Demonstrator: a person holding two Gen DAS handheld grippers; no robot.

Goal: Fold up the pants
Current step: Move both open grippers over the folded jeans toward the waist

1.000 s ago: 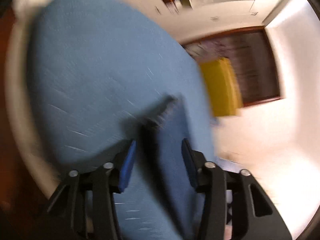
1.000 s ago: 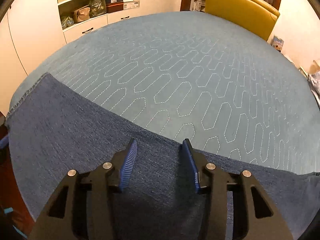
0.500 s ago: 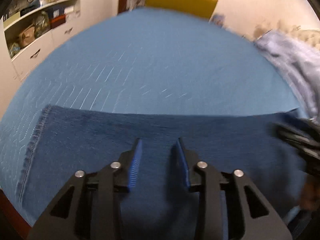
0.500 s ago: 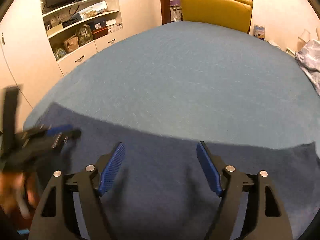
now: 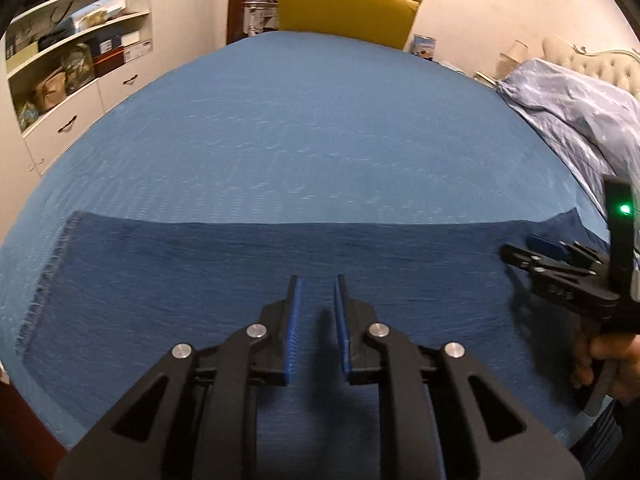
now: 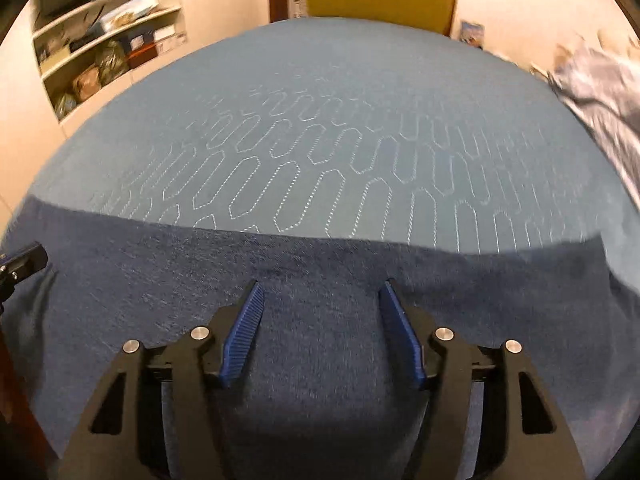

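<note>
Laid flat along the near edge of the quilted blue cover (image 6: 360, 128), dark denim pants (image 5: 280, 264) ready for folding, left gripper (image 5: 317, 292) just narrowed to a slim empty gap, right gripper (image 6: 320, 300) closing from wide, nothing held

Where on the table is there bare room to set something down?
The quilted cover lies bare from the pants' far edge to the yellow chair, and across to the shelves. The near strip is crowded: pants and both grippers, left and right, over them. Bedding borders the right.
</note>
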